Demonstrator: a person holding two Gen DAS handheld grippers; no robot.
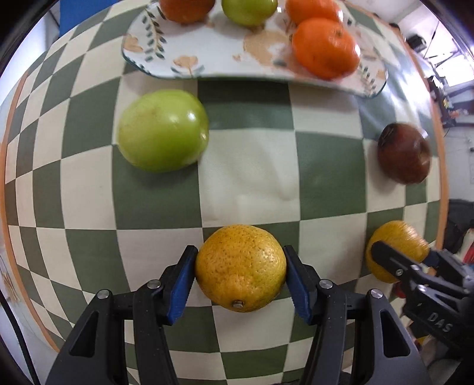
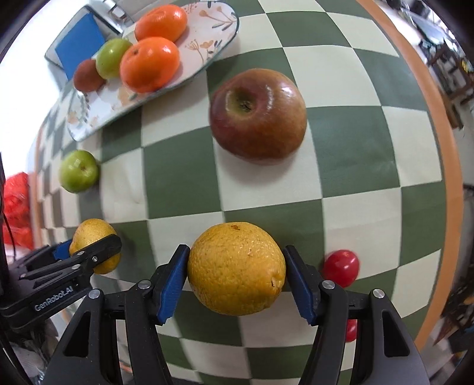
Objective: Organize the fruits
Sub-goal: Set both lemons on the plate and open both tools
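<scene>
The tabletop [image 1: 248,174] carries a green-and-cream checkered cloth with an orange border. At its far side lies an oval floral plate [image 1: 154,56] holding two orange mandarins [image 1: 326,47], one green apple [image 1: 248,10] and one further fruit, reddish-brown in the right wrist view.

The left tongs [image 1: 240,277] are clenched on a yellow-orange citrus [image 1: 240,268], blue pads touching both its sides. The right tongs [image 2: 236,274] grasp a second yellow citrus [image 2: 236,268] in the same manner. Each pair of tongs appears at the edge of the other's view with its fruit.

Loose on the cloth: a large green apple [image 1: 163,130] near the plate, a red apple [image 2: 257,114] ahead of the right tongs, and a small red fruit [image 2: 340,266] just beside the right tongs.
</scene>
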